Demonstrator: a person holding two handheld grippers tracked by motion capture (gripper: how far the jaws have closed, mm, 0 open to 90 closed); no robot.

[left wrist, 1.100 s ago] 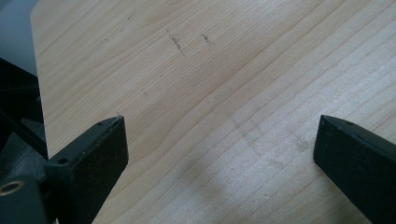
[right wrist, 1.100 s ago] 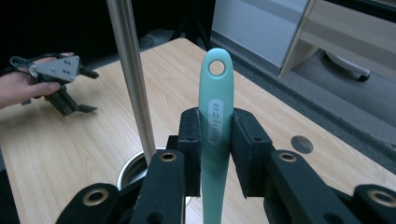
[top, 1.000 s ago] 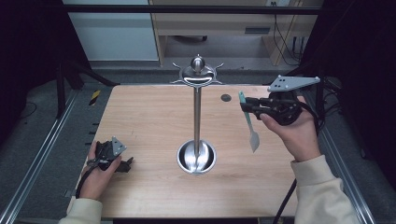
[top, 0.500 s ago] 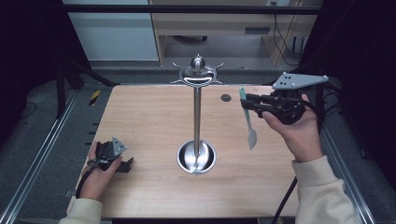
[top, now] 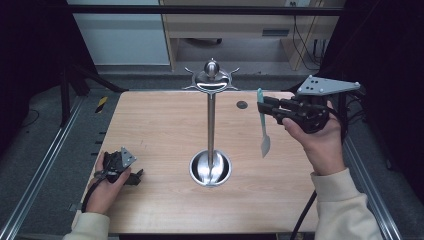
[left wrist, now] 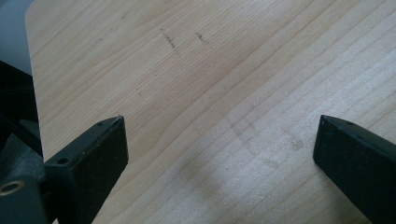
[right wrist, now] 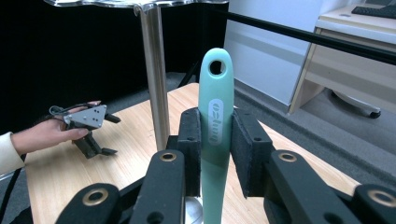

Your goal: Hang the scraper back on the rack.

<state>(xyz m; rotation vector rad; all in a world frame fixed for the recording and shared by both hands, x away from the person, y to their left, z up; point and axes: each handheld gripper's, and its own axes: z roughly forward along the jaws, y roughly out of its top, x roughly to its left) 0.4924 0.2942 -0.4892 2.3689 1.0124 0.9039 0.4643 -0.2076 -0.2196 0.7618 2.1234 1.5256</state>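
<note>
Right tool pinches the handle of a teal spatula, its pads pressed on either side just under the hanging hole; the spatula hangs upright with its grey blade downward, raised above the worktop to the right of the metal stand, near its hooked crown but apart from it. Left tool lies on the worktop well to the left of the stand's round base, under the person's left hand, with its jaws spread wide over bare wood.
</note>
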